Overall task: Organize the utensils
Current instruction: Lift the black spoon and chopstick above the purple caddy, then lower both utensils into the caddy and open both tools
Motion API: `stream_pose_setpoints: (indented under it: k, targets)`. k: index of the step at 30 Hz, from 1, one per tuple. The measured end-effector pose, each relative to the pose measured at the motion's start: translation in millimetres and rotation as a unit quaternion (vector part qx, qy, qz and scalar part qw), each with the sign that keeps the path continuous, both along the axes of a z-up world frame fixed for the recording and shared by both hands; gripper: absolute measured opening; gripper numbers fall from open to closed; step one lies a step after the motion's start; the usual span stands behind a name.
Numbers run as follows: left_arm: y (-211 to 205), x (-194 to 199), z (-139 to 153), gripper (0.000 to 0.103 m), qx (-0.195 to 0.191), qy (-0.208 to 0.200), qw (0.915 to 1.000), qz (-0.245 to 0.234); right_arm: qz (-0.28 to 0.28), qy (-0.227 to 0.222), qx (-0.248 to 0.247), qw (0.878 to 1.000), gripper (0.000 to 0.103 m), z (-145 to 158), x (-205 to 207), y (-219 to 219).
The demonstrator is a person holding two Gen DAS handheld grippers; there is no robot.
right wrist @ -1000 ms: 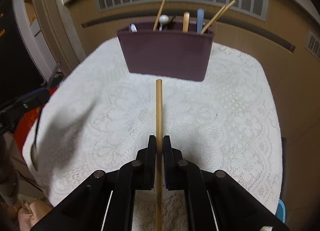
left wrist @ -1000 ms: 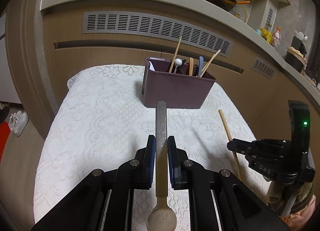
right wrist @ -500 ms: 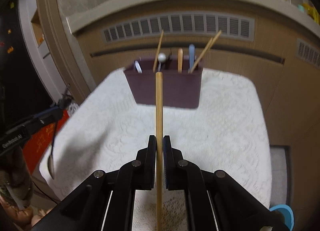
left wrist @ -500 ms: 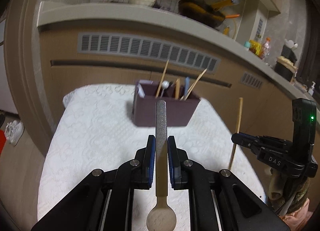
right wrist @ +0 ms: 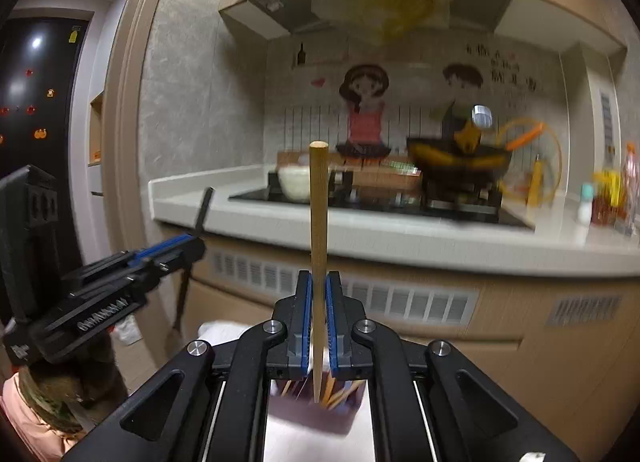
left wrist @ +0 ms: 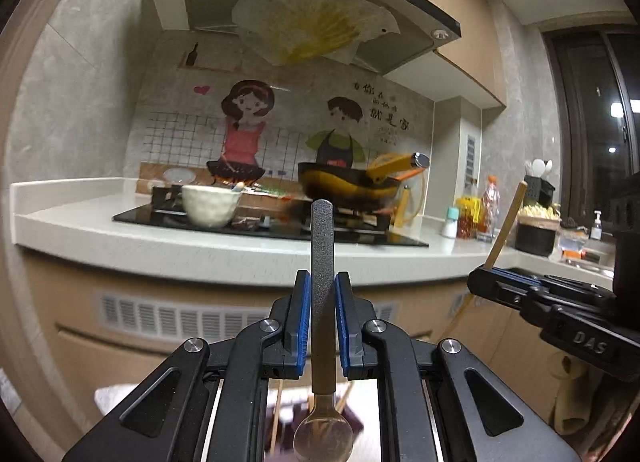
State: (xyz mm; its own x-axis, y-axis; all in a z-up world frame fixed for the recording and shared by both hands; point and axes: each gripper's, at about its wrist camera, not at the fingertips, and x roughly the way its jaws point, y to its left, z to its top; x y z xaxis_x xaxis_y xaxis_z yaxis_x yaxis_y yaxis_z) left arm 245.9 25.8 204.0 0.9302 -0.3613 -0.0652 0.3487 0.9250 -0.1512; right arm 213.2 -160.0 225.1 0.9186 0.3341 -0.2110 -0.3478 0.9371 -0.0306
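My left gripper [left wrist: 322, 282] is shut on a spoon [left wrist: 322, 262] with a grey textured handle; its bowl hangs below the jaws. My right gripper [right wrist: 319, 280] is shut on a wooden chopstick [right wrist: 318, 221] that stands upright. Both are raised high and point at the kitchen counter. The purple utensil holder [right wrist: 320, 410] with several utensils shows blurred under the right gripper's jaws, and barely under the left gripper's jaws [left wrist: 296, 418]. The right gripper with its chopstick shows at the right of the left wrist view [left wrist: 492, 274]; the left gripper shows at the left of the right wrist view [right wrist: 188, 246].
A white counter [left wrist: 200, 250] runs across ahead with a stove, a white bowl [left wrist: 210, 205] and a black-and-yellow pan [left wrist: 352, 185]. Bottles [left wrist: 480, 213] stand at its right end. A range hood [left wrist: 320, 1] hangs above. Vented cabinet fronts [right wrist: 400, 302] lie below the counter.
Both grippers have risen and tilted upward with their utensils. The lace-covered table and the holder have dropped out of the middle of both views to the bottom edge.
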Motion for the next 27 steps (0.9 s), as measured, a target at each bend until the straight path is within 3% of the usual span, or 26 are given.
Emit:
stream_pose_setpoints:
  k: [4, 8, 16, 27]
  targets:
    - [-5, 43, -10, 0.012, 0.003, 0.010, 0.9999, 0.005, -0.008, 0.004, 0.006, 1.000, 0.007, 0, 32, -4]
    - [-4, 76, -38, 0.012, 0.001, 0.041, 0.9991, 0.005, -0.008, 0.036, 0.015, 0.999, 0.007, -22, 66, -6]
    - [0, 121, -105, 0.012, 0.012, 0.107, 0.9941, 0.018, 0.004, 0.131, 0.008, 0.991, 0.007, -97, 124, 8]
    - [3, 154, -196, 0.013, 0.010, 0.204, 0.9784, 0.031, 0.006, 0.272, 0.020, 0.962, 0.008, -198, 176, 16]
